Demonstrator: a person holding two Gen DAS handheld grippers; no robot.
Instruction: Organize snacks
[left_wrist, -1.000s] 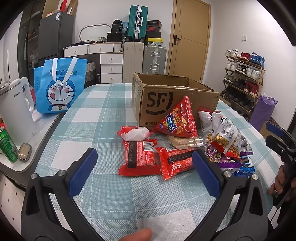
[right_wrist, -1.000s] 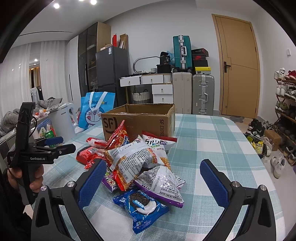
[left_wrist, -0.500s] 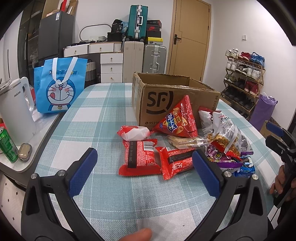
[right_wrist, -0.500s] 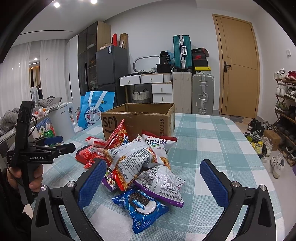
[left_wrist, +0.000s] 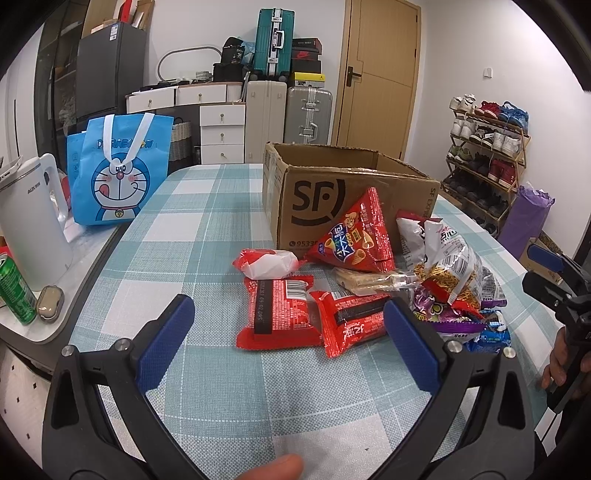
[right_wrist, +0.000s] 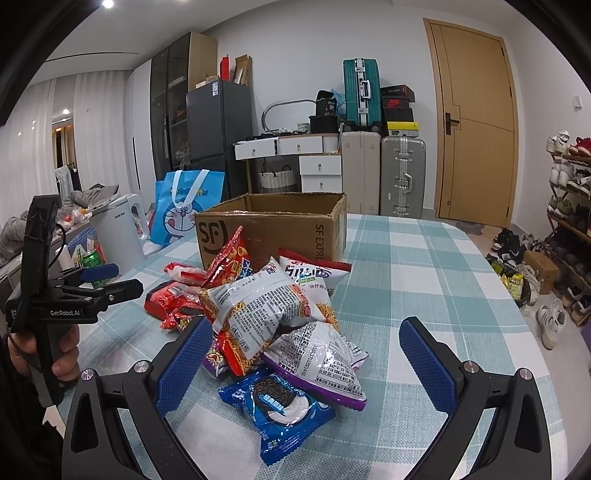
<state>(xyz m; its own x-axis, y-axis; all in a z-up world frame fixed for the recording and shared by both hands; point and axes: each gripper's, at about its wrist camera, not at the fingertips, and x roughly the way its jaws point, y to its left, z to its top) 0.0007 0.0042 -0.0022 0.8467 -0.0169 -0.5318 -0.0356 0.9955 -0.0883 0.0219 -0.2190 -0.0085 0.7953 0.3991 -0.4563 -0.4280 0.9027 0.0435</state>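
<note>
Two tools hang over the checked counter, both with jaws spread wide and nothing between them. The left tool points at the near edge of the snack pile; the right tool faces the same pile from the other side, and a hand grips the left tool's handle in that view.

One open cardboard box, printed SF, stands on the counter just behind the snacks. In front of it lie two flat red packets side by side, touching, and one red-and-white wrapped bun just behind them. One red triangular chip bag leans against the box. One clear pack of crackers lies beneath it. On the right side are heaped one white noodle-snack bag, one white-and-purple bag and one blue cookie packet, the last nearest the right tool. More packets sit under the heap; their count cannot be told.

Beyond the counter's left edge stand one blue cartoon tote bag, one white kettle and one green can.
</note>
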